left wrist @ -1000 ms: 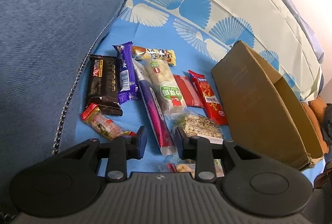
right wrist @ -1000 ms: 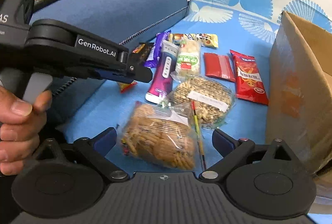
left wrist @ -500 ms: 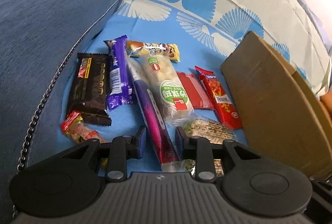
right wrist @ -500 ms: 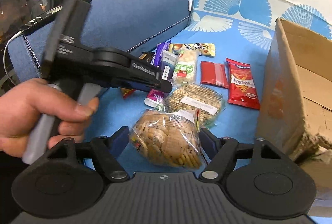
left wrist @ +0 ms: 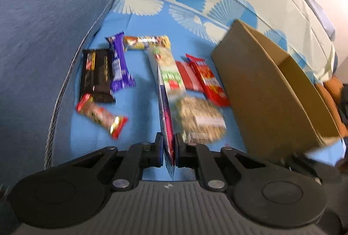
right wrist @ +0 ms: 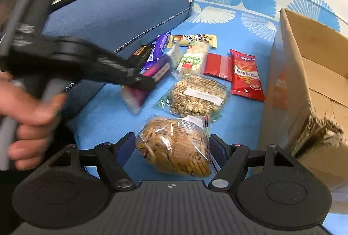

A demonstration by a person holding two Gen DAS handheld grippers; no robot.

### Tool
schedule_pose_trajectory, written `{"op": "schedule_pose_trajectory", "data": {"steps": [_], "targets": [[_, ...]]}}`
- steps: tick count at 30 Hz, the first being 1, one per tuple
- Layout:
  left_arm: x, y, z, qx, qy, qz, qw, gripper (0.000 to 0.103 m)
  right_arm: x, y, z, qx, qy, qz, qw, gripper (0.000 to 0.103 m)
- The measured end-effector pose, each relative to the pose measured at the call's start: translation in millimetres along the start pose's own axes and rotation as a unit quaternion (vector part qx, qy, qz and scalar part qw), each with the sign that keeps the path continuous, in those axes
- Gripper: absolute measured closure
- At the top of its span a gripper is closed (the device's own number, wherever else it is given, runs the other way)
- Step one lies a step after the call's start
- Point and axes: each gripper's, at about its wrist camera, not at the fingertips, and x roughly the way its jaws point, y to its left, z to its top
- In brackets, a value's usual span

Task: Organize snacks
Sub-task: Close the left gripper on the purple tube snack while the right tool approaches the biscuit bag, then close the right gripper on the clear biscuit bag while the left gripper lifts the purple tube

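Note:
Snacks lie on a blue patterned cloth [left wrist: 141,104] on a sofa. My left gripper [left wrist: 167,143] is closing its jaws on a long purple packet [left wrist: 166,117], which stands on edge between the pads. In the right wrist view that packet [right wrist: 156,67] hangs tilted off the cloth in the left gripper [right wrist: 143,80], held by a person's hand [right wrist: 32,108]. My right gripper [right wrist: 171,143] is shut on a clear bag of biscuits [right wrist: 174,154], one pad against each side. An open cardboard box [right wrist: 304,60] stands to the right.
On the cloth lie a black bar [left wrist: 95,76], a purple bar [left wrist: 119,65], a yellow packet [left wrist: 148,42], a green-and-white pack [left wrist: 169,71], red packets [left wrist: 206,80], a nut-brittle bag [left wrist: 200,119] and a red sweet wrapper [left wrist: 102,115]. The sofa arm [left wrist: 43,28] rises on the left.
The left jaws have closed on the purple packet, which has turned on edge with its near end off the cloth. The right jaws narrowed onto the biscuit bag and stayed there.

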Motion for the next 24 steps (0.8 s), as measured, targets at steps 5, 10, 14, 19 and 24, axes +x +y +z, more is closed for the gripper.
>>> {"op": "schedule_pose_trajectory", "data": {"steps": [5,10,14,19,24], "targets": [[-16,5,-12,-0.027,0.033,-0.001,0.9991,0.09,-2,-3,-2,0.013,0.01,0.0,1.0,0.025],[-12,-2,-12,-0.015,0.034,0.025,0.999,0.077,-2,-6,-2,0.031,0.015,0.011,0.999,0.018],[-8,-13,-15,0.017,0.026,0.034,0.9989,0.072,-1,-4,-2,0.029,0.013,0.019,0.999,0.013],[-3,-11,-15,0.009,0.022,0.066,0.9976,0.072,6,-2,-5,0.016,0.027,0.016,0.999,0.012],[4,-9,-13,0.005,0.036,0.064,0.9973,0.072,11,-1,-6,0.007,0.036,0.015,0.999,0.012]]}}
